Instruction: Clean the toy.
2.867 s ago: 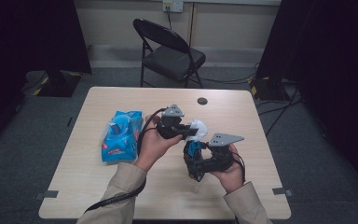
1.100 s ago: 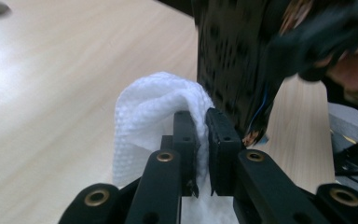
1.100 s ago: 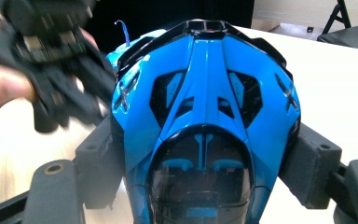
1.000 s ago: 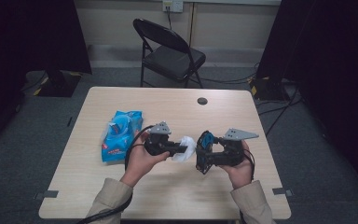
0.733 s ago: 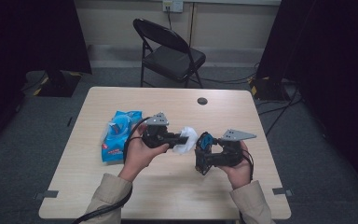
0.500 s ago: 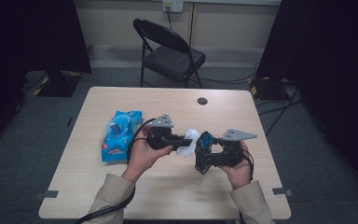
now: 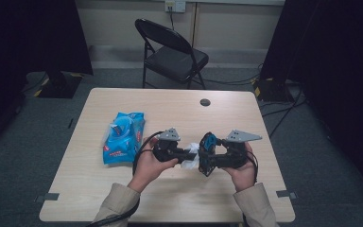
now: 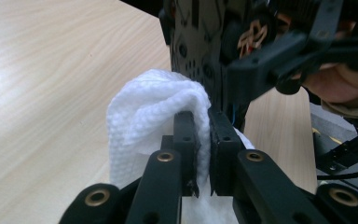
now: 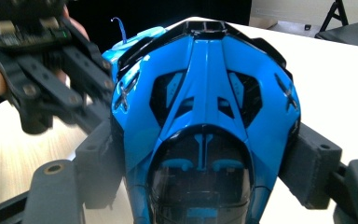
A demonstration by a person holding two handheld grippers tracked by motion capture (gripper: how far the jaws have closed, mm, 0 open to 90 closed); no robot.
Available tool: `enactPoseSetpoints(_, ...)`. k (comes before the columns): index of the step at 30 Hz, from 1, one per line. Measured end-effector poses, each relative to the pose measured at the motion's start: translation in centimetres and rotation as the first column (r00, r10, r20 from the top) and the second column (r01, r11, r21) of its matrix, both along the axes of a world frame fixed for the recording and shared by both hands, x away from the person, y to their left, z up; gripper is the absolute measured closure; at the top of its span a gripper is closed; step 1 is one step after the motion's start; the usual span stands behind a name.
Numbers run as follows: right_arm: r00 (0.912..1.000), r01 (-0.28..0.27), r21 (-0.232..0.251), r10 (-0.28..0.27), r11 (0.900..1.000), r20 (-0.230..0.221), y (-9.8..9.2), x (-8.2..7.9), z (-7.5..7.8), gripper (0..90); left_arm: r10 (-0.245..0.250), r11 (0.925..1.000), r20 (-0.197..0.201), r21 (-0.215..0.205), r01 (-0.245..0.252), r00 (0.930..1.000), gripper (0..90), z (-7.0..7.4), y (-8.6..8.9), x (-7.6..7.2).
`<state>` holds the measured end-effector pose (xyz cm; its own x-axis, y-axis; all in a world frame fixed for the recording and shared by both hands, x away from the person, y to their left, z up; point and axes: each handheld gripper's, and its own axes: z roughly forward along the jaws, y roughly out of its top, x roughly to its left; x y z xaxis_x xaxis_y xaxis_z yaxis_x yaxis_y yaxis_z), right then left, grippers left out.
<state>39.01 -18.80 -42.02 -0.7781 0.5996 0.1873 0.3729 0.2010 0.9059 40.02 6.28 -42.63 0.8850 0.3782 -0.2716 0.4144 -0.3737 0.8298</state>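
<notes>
We have brought the left gripper [image 7: 192, 154], pinching the white wipe [image 8: 142, 116], back against the blue toy car [image 9: 205, 116] clamped in the right gripper [image 7: 207, 156], apparently for another wiping pass.

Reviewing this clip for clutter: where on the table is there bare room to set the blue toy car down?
Bare wood lies right of the right gripper toward the table edge, and along the far side around the black disc. It is crowded left of centre, by the wipes pack.
</notes>
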Motion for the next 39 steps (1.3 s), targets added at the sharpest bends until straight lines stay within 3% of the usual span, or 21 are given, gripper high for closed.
enactPoseSetpoints(5, 1.0, 0.001, 0.009, -0.001, 1.0, -0.002, 0.0, 0.0, 0.1, 25.0, -0.017, 0.9997, -0.022, 0.018, 0.017, 0.9996, 83.8, -1.3, -0.7, -0.4)
enactPoseSetpoints(10, 1.0, 0.006, 0.014, -0.006, 1.0, -0.002, -0.1, 0.0, 0.1, 25.0, -0.036, 0.9967, -0.035, 0.072, 0.039, 0.9987, 83.8, -2.4, -1.2, -0.7)
enactPoseSetpoints(14, 0.9999, 0.011, 0.015, -0.011, 1.0, 0.0, -0.2, 0.0, 0.0, 25.0, -0.026, 0.9963, -0.041, 0.081, 0.029, 0.9988, 83.8, -2.9, -0.9, -0.7)
enactPoseSetpoints(17, 0.9999, 0.012, 0.019, -0.012, 1.0, -0.004, -0.3, 0.0, -0.1, 25.0, -0.012, 0.9974, -0.029, 0.07, 0.014, 0.9995, 83.8, -2.1, -0.2, -0.5)
enactPoseSetpoints(23, 0.9997, 0.011, 0.015, -0.011, 1.0, -0.02, -0.4, 0.1, -0.6, 25.0, 0.028, 0.9994, 0.03, 0.021, -0.028, 0.9992, 83.8, 1.4, 1.2, 0.4)
enactPoseSetpoints(24, 0.9997, 0.011, 0.016, -0.011, 1.0, -0.023, -0.4, 0.1, -0.7, 25.0, 0.028, 0.9994, 0.03, 0.021, -0.028, 0.9992, 83.8, 1.4, 1.2, 0.4)
enactPoseSetpoints(25, 0.9997, 0.01, 0.015, -0.01, 1.0, -0.025, -0.4, 0.1, -0.7, 25.0, 0.036, 0.9993, 0.05, 0.002, -0.037, 0.9981, 83.8, 2.7, 1.5, 0.6)
enactPoseSetpoints(28, 0.9996, 0.008, 0.013, -0.007, 1.0, -0.026, -0.4, 0.1, -0.9, 25.0, 0.045, 0.9989, 0.077, -0.017, -0.044, 0.996, 83.8, 4.3, 1.5, 1.0)
enactPoseSetpoints(33, 0.9996, 0.001, 0.007, -0.001, 1.0, -0.029, -0.2, 0.0, -1.0, 25.0, 0.045, 0.9986, 0.099, -0.031, -0.043, 0.9941, 83.9, 5.7, 1.2, 1.4)
enactPoseSetpoints(39, 0.9996, 0.004, 0.01, -0.004, 1.0, -0.027, -0.3, -0.1, -1.0, 25.0, 0.044, 0.9975, 0.094, -0.06, -0.038, 0.9946, 83.9, 6.3, 1.0, 1.6)
